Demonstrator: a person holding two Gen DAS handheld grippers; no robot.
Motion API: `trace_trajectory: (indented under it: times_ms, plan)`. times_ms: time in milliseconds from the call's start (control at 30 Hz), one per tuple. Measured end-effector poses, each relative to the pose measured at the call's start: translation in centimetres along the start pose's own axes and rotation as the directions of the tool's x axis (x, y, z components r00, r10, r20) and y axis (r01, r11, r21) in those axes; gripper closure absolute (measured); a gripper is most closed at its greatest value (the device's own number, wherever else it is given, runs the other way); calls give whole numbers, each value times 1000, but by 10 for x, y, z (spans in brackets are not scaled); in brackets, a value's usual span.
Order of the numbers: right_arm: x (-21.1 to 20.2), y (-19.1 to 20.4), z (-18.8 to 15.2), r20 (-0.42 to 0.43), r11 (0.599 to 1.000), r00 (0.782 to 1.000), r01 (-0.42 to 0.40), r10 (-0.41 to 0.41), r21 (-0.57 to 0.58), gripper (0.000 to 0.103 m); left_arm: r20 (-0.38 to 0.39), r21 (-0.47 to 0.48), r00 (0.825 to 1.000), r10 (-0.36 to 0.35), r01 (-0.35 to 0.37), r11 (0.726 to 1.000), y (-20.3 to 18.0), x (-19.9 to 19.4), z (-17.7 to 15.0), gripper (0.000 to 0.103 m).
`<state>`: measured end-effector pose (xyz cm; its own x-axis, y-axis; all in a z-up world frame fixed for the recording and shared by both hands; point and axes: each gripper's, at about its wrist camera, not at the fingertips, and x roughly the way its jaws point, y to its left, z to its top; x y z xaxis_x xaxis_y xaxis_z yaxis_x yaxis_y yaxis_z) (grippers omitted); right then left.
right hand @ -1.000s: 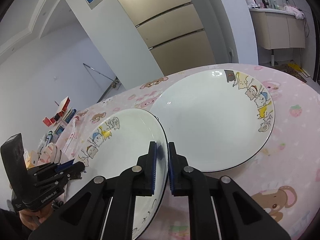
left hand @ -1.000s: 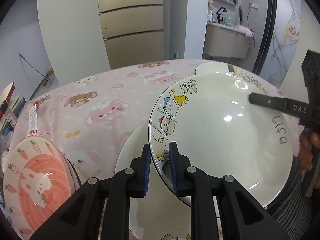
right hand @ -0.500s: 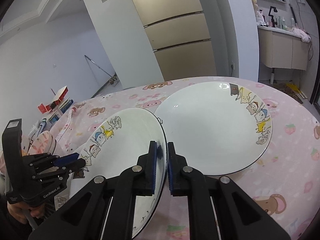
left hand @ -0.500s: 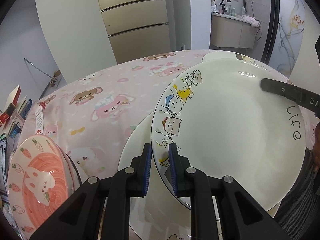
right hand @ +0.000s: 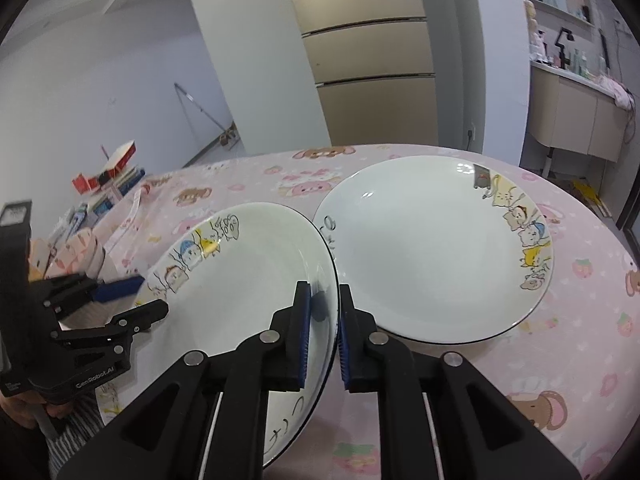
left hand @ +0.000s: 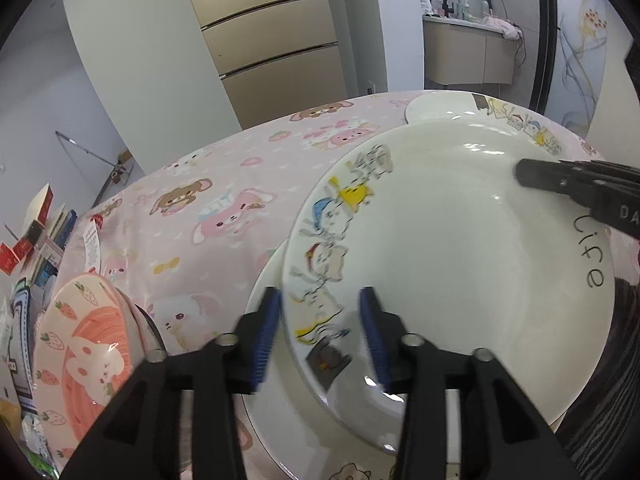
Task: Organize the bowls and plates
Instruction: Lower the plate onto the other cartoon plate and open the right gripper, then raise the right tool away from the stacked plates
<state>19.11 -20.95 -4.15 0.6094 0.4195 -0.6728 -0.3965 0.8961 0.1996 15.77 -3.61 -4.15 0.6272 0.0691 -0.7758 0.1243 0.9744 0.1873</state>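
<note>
A white cat-print plate [left hand: 460, 256] with the word "Life" is held tilted over another white plate [left hand: 264, 412] on the pink tablecloth. My left gripper [left hand: 322, 336] is open, its jaws spread either side of the plate's near rim. My right gripper [right hand: 323, 332] is shut on the same plate's [right hand: 248, 280] opposite rim and carries it. The right gripper's fingers [left hand: 560, 182] show in the left wrist view at the right. A second cat-print plate [right hand: 432, 256] lies flat on the table to the right.
A pink strawberry-and-rabbit bowl [left hand: 80, 360] stands at the left table edge. Boxes and books [right hand: 108, 176] lie at the far left. The table's pink cloth [left hand: 192, 208] stretches behind the plates. Cabinets and a sink counter stand beyond.
My left gripper has opened and let go of the cat-print plate's rim. The right gripper still holds the plate, which has lifted and shifted slightly.
</note>
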Motion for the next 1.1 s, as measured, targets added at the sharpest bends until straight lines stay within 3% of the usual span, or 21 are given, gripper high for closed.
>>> trace_trajectory:
  times_ms: [133,300,467,533,600,800,1000,1100]
  plan:
    - [7,8,-2,-39,999,999,17,-18,-44,89,23,48,1000,10,-11,999,-10,-7,-1,35]
    - [9,10,-3,-48,999,999,11,-14,-53,88,27,85,999,23,-25,996,-17,-8,-1,27]
    - [12,22,-7,-76,993,997,18,-27,-118,87,29,79,997,-73,71,994,-16,-12,-1,15]
    - [16,29,-9,-92,988,995,19,-34,-154,89,40,79,996,-82,79,994,-16,-17,0,14]
    - [19,35,-10,-107,982,993,20,-40,-186,90,64,84,996,-68,63,994,-18,-21,1,2]
    - [19,32,-10,-111,983,993,20,-41,-182,90,85,106,994,-69,60,993,-21,-25,1,0]
    - [13,27,-10,-107,987,993,22,-39,-158,68,125,91,989,-84,73,993,-18,-32,2,0]
    - [7,24,-9,-86,989,996,26,-39,-147,43,144,85,987,-77,65,994,-18,-34,3,0]
